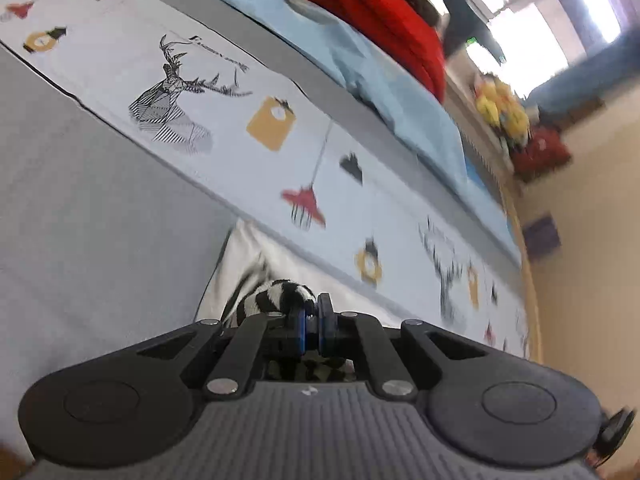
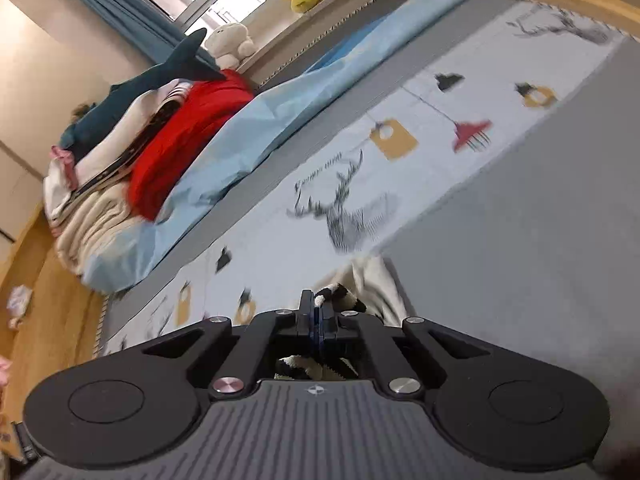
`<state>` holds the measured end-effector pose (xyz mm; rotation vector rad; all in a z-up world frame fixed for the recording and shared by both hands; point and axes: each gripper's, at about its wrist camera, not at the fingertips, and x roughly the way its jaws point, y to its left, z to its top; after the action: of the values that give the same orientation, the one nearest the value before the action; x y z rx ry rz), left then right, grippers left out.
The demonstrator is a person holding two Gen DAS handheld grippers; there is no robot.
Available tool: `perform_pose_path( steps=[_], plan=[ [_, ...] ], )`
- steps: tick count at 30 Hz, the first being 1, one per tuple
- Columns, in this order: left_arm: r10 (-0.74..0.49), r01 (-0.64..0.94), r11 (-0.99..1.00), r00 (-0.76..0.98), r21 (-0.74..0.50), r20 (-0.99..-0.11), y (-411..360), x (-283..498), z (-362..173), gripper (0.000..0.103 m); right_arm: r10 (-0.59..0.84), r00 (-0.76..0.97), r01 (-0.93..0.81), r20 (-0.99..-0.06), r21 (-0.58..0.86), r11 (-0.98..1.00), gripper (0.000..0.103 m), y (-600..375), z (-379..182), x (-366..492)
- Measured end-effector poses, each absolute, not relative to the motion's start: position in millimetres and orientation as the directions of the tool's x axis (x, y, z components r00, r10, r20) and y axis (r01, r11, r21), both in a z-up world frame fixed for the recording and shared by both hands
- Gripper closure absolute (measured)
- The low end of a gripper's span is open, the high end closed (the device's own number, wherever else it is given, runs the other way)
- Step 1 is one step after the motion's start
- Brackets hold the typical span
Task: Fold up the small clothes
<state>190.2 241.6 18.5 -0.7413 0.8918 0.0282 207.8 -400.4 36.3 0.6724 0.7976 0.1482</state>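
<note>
Left wrist: striped garment (image 1: 280,296) in claw (image 1: 315,318).

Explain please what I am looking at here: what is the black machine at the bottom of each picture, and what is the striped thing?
No robot here: a person holds a two-finger gripper in each hand, each with its own camera looking along the fingers. One picture comes from the left gripper, the other from the right gripper. Both are shut on a black-and-white striped garment, lifted over a bed cover printed with deer. Further back lie a light blue sheet, a red knit on a clothes pile, and plush toys by the window.
</note>
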Motion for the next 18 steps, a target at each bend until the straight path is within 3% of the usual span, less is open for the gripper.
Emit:
perform_pose_path(
  steps=[3,5,7,9,10,12,14,16,18],
  plan=[
    [-0.297,-0.392,0.679,0.626,-0.621,-0.721,248,216,-18,0.093,0.325,0.718,0.121,-0.616,0.571,0.812,0.102,-386,18,255],
    [-0.334,-0.442,0.637,0.579,-0.631,-0.744,250,222,-34,0.092,0.304,0.702,0.138,-0.644,0.542,0.829,0.094,-379,-5,277],
    [-0.350,-0.400,0.647,0.601,-0.649,-0.719,245,221,-27,0.076,0.270,0.671,0.177,-0.691,0.503,0.846,0.086,-378,-28,282],
    [-0.378,-0.311,0.683,0.623,-0.661,-0.684,236,221,-15,0.061,0.285,0.628,0.211,-0.724,0.511,0.833,0.086,-380,-42,281],
    [-0.389,-0.284,0.694,0.625,-0.662,-0.676,233,221,-13,0.050,0.306,0.632,0.211,-0.712,0.537,0.817,0.086,-381,-41,281],
    [-0.409,-0.254,0.710,0.611,-0.657,-0.678,223,224,-14,0.041,0.334,0.657,0.161,-0.676,0.559,0.814,0.080,-381,-33,280],
    [-0.337,-0.261,0.763,0.621,-0.592,-0.707,216,223,-9,0.043,0.333,0.675,0.102,-0.659,0.530,0.842,0.065,-374,-27,275],
    [-0.226,-0.294,0.789,0.677,-0.539,-0.700,215,219,1,0.043,0.368,0.648,0.051,-0.667,0.520,0.853,0.062,-365,-29,273],
    [-0.231,-0.294,0.766,0.704,-0.572,-0.671,216,217,5,0.042,0.384,0.608,0.048,-0.695,0.515,0.856,0.061,-356,-37,275]
  ],
)
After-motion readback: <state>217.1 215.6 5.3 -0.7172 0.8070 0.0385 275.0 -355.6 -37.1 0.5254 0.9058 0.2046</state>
